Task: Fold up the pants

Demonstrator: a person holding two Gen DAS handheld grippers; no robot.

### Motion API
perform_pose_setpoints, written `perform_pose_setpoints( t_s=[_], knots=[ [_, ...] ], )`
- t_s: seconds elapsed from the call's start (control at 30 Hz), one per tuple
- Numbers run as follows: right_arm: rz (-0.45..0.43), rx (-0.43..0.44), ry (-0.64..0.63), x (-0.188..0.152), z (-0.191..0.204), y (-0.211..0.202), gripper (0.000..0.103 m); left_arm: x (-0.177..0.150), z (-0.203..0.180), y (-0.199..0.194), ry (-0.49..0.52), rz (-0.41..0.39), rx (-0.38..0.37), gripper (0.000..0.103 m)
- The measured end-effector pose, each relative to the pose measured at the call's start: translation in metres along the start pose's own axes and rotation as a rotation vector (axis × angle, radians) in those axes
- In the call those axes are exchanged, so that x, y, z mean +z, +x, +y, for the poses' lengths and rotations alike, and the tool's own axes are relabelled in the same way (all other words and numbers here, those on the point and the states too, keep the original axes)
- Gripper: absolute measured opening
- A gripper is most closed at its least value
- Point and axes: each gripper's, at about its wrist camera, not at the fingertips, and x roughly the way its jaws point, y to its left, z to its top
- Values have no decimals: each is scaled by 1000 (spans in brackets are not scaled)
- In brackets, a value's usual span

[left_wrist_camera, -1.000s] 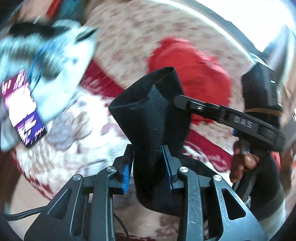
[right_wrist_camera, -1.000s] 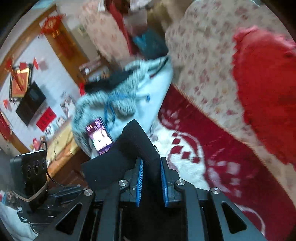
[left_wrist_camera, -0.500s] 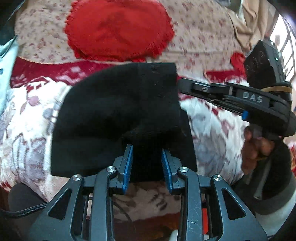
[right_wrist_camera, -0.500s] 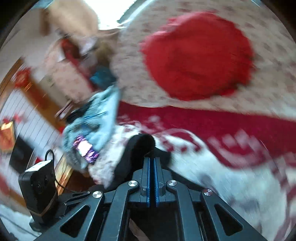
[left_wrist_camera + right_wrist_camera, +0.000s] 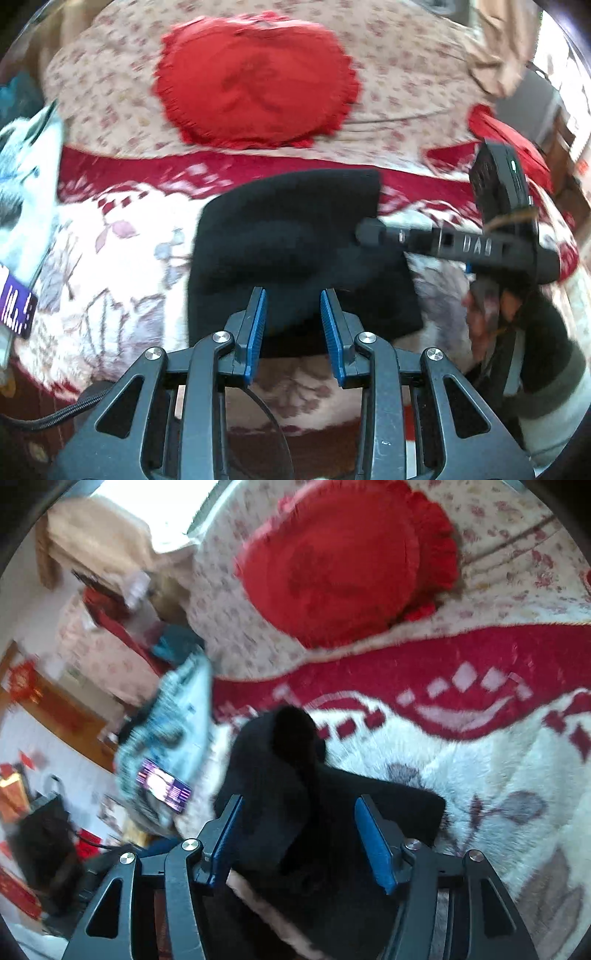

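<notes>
Black pants (image 5: 295, 251): lying folded mid-frame on floral blanket (image 5: 110, 266). Left tongs (image 5: 291, 325): partly open, gripping pants' near edge. Right tongs (image 5: 299, 834): opening wide, pants between, unpressed.

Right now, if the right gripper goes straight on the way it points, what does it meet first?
Most likely the black pants: their bunched fabric lies between the opening jaws of the right gripper and just ahead. Beyond it lies the red and white blanket. Depth is unclear.

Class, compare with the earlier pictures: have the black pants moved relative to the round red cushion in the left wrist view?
Yes. The black pants, once raised across the round red cushion, now lie flat below it on the blanket.
</notes>
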Motion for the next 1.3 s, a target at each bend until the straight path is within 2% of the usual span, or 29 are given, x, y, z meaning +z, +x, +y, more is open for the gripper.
perform_pose_setpoints(
  t_s=[0.07,0.1,0.2,0.37,0.43,0.5,0.57,0.67,0.77,0.87,0.97,1.07,1.13,1.2,1.27,1.3],
  knots=[
    [18,8,6,1,1,16,36,2,13,3,-54,5,5,29],
    [10,29,-1,1,4,18,17,3,18,3,-72,6,14,29],
    [-23,19,-102,0,26,8,10,8,27,1,-102,1,27,29],
    [-43,16,-173,-10,42,-33,10,17,24,0,-117,-22,18,29],
    [-33,2,-138,-22,32,-43,10,19,18,6,-110,-17,14,29],
    [-1,-48,-94,-34,15,-38,10,21,13,18,-99,-9,6,29],
    [27,-90,-13,-43,-12,-25,11,22,6,37,-78,14,45,31],
    [-11,-118,37,-41,-20,-34,13,22,0,52,-50,32,100,31],
    [-58,-210,-80,-31,3,-60,14,24,2,53,-55,25,95,34],
    [-108,-133,-172,-21,33,-74,14,25,3,56,-67,25,97,37],
    [-94,-92,-244,-15,54,-59,14,27,0,59,-60,26,103,42],
    [-33,-217,-270,-11,44,-23,14,29,-3,62,-49,27,110,44],
    [20,-281,-213,-12,20,-2,14,30,-4,64,-41,30,110,45],
    [-4,-220,-150,-14,5,-4,14,30,-4,63,-37,31,110,45],
    [-11,-200,-135,-17,5,-17,16,30,0,61,-45,37,94,45],
    [-11,-207,-139,-18,6,-21,29,30,2,60,-49,42,85,45]
  ],
)
